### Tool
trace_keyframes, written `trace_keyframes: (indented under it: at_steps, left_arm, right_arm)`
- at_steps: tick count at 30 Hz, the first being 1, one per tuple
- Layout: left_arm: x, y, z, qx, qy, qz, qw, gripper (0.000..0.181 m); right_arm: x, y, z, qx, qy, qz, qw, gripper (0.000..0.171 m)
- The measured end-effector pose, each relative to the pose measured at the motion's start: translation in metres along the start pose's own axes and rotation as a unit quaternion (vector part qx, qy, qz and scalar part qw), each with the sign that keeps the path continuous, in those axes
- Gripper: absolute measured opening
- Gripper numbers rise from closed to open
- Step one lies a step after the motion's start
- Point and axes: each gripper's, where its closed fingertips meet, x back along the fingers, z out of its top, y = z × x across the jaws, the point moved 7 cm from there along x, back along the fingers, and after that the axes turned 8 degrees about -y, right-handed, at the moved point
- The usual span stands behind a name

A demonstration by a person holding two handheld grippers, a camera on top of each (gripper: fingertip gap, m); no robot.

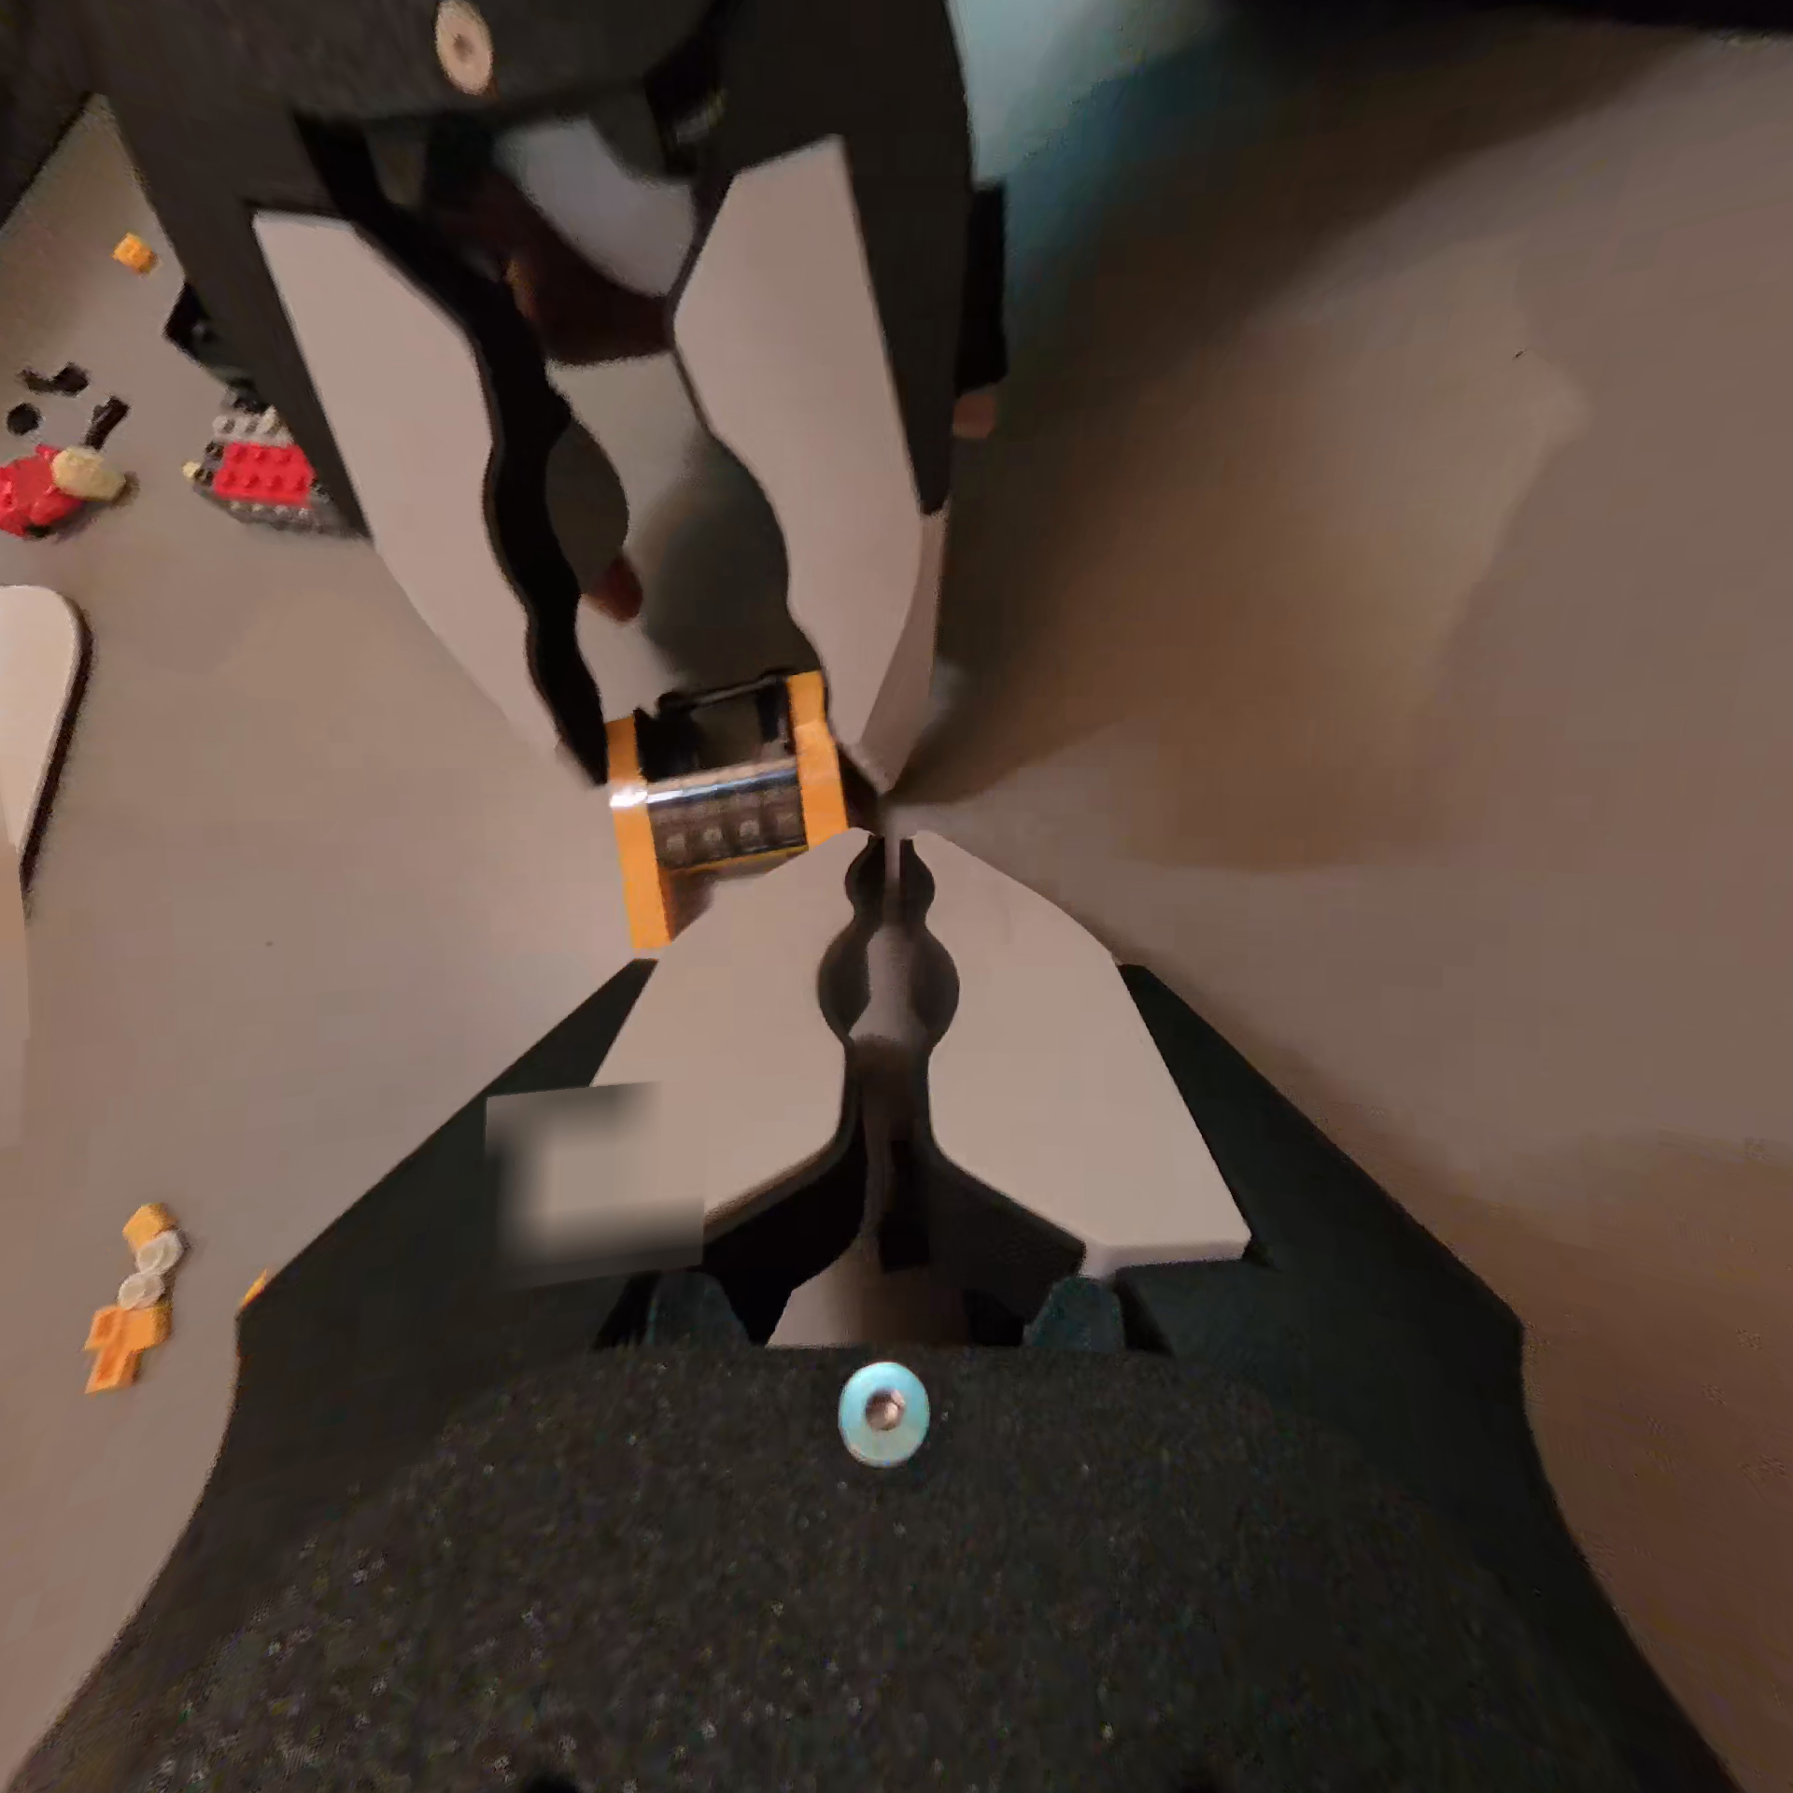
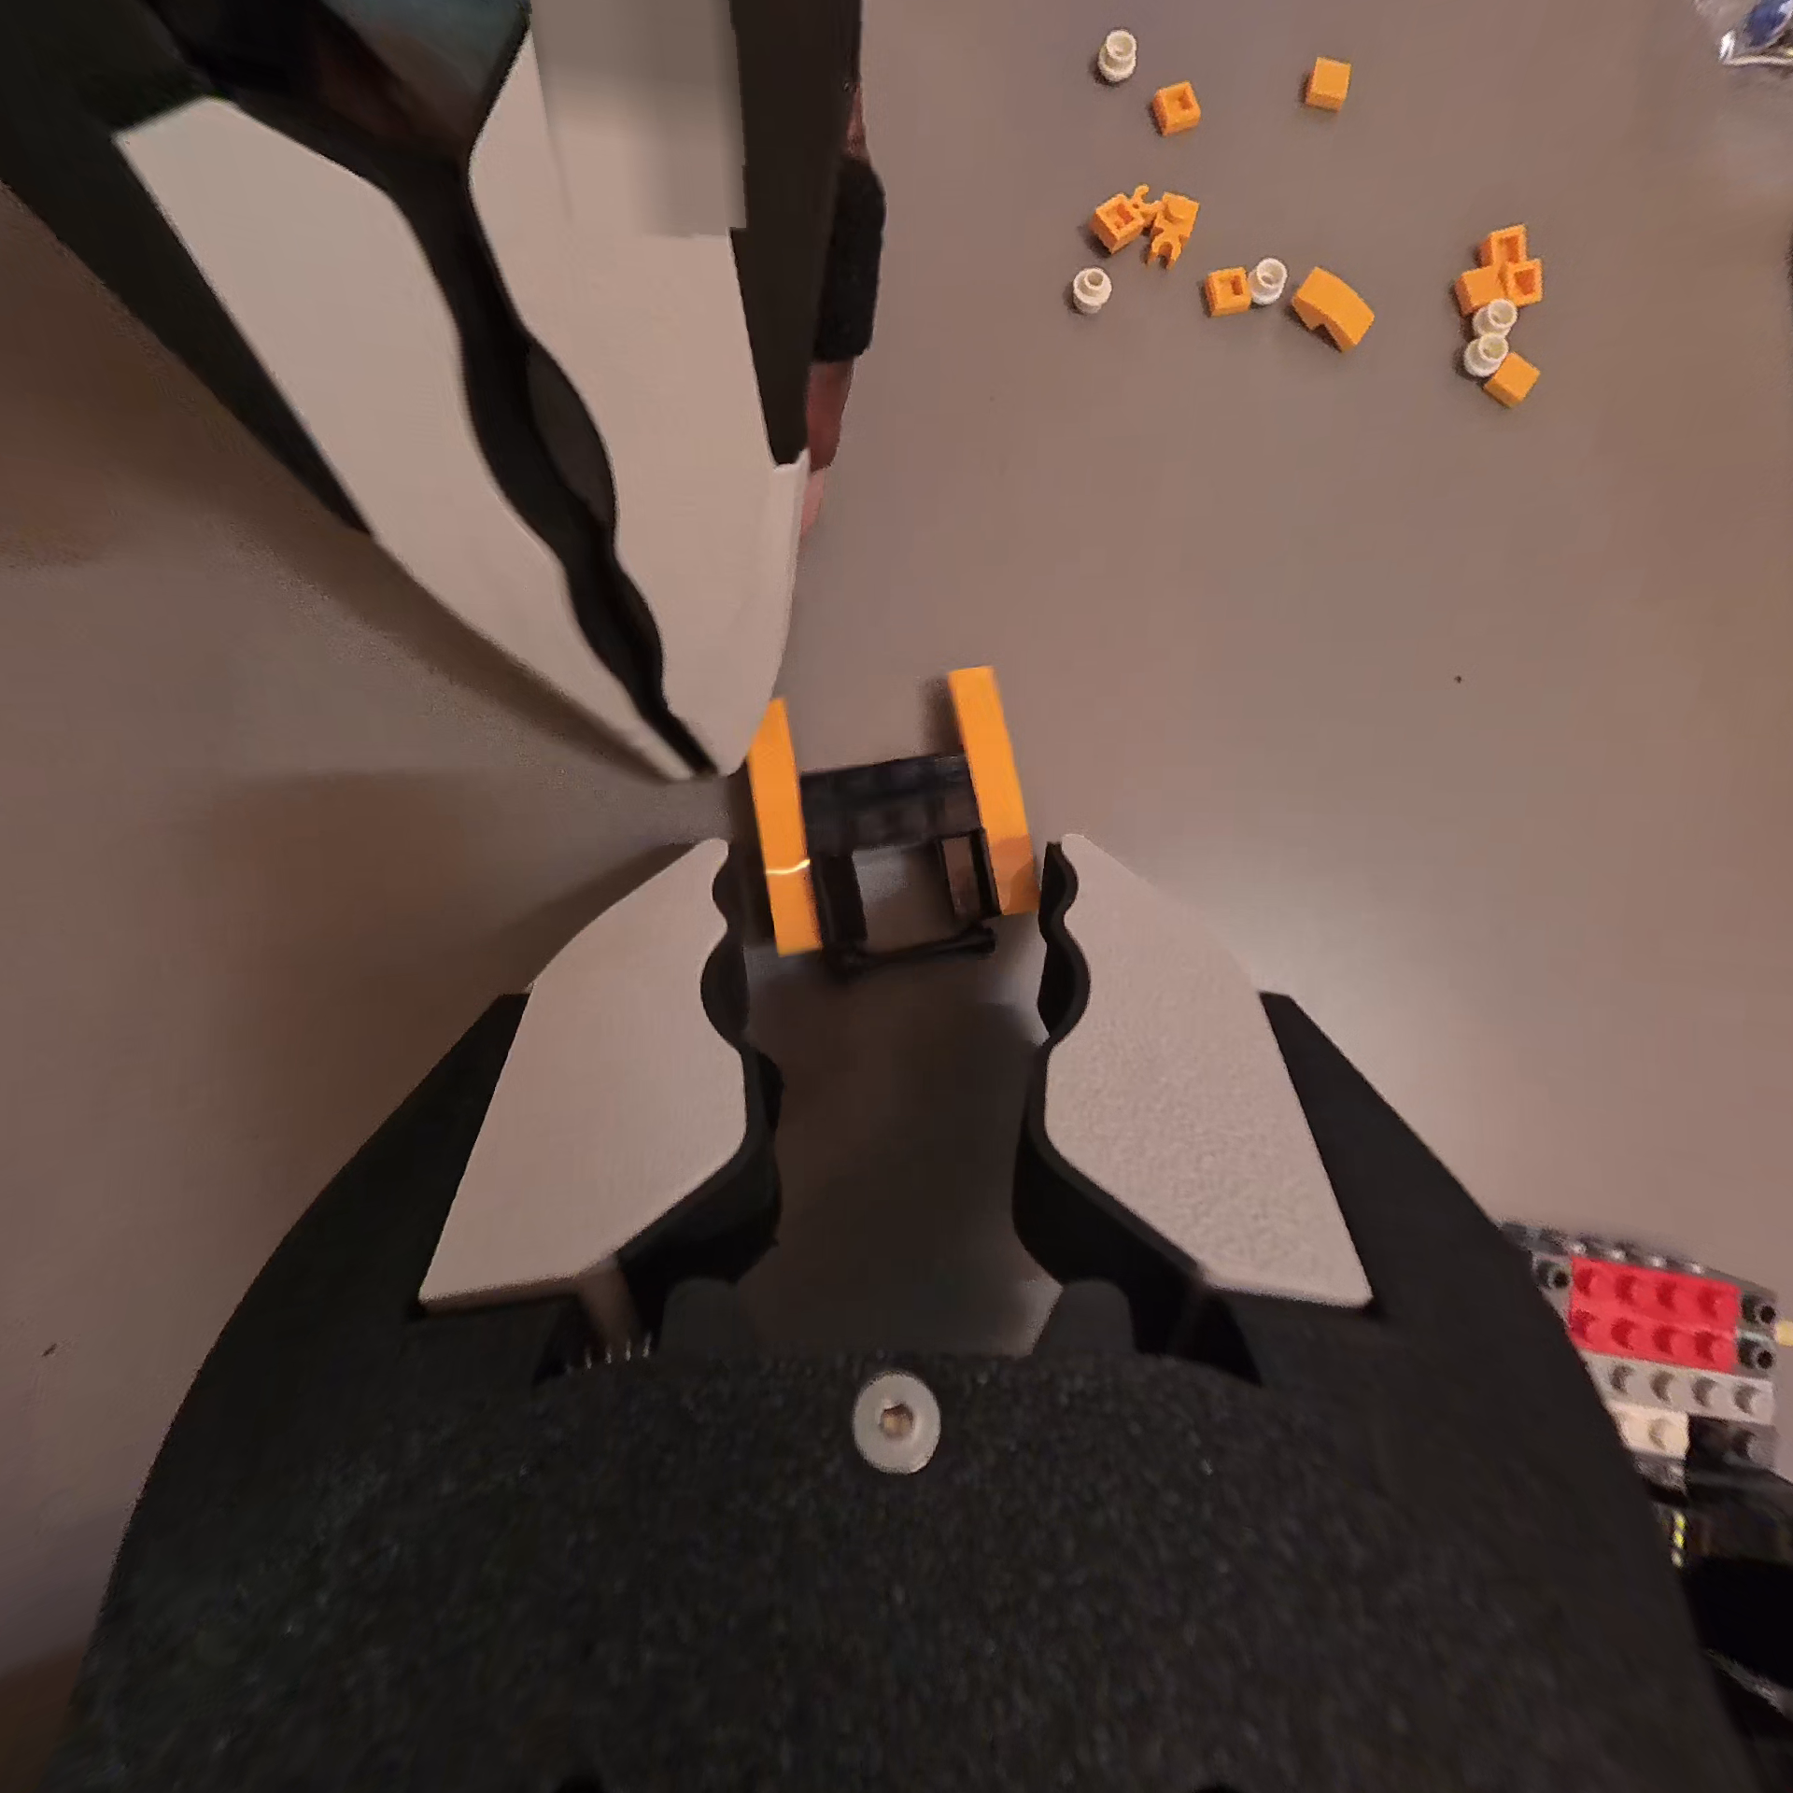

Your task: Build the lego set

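A small Lego assembly (image 2: 888, 825) with two orange side plates and a black middle lies on the grey table. It also shows in the left wrist view (image 1: 718, 786). My right gripper (image 2: 893, 854) is open, its fingertips on either side of the assembly's near end. In the left wrist view it (image 1: 723, 747) reaches down from the top around the assembly. My left gripper (image 1: 890, 846) is shut with nothing seen between its tips, just right of the assembly. In the right wrist view its tip (image 2: 713, 762) sits against the left orange plate.
Several loose orange and white small pieces (image 2: 1300, 252) lie at the far right; some show in the left wrist view (image 1: 131, 1300). A red and grey studded build (image 2: 1649, 1329) sits by my right gripper, also seen in the left wrist view (image 1: 262, 475). A red piece (image 1: 34, 495) lies far left.
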Motion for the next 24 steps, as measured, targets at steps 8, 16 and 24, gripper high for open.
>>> trace_keyframes:
  at_steps: [8,16,24]
  left_arm:
    - [-0.003,-0.015,-0.009,0.02,-0.035,0.065,0.997,0.001]
    - [0.005,-0.038,-0.018,0.089,-0.015,0.115,0.989,0.006]
    - [0.013,-0.04,-0.015,0.143,0.026,0.072,0.987,0.017]
  right_arm:
    - [0.009,0.001,-0.009,-0.014,-0.031,-0.008,0.999,0.04]
    - [0.02,-0.013,-0.005,0.0,-0.007,0.055,0.998,0.016]
    - [0.026,0.011,-0.01,-0.006,0.037,-0.005,0.999,0.062]
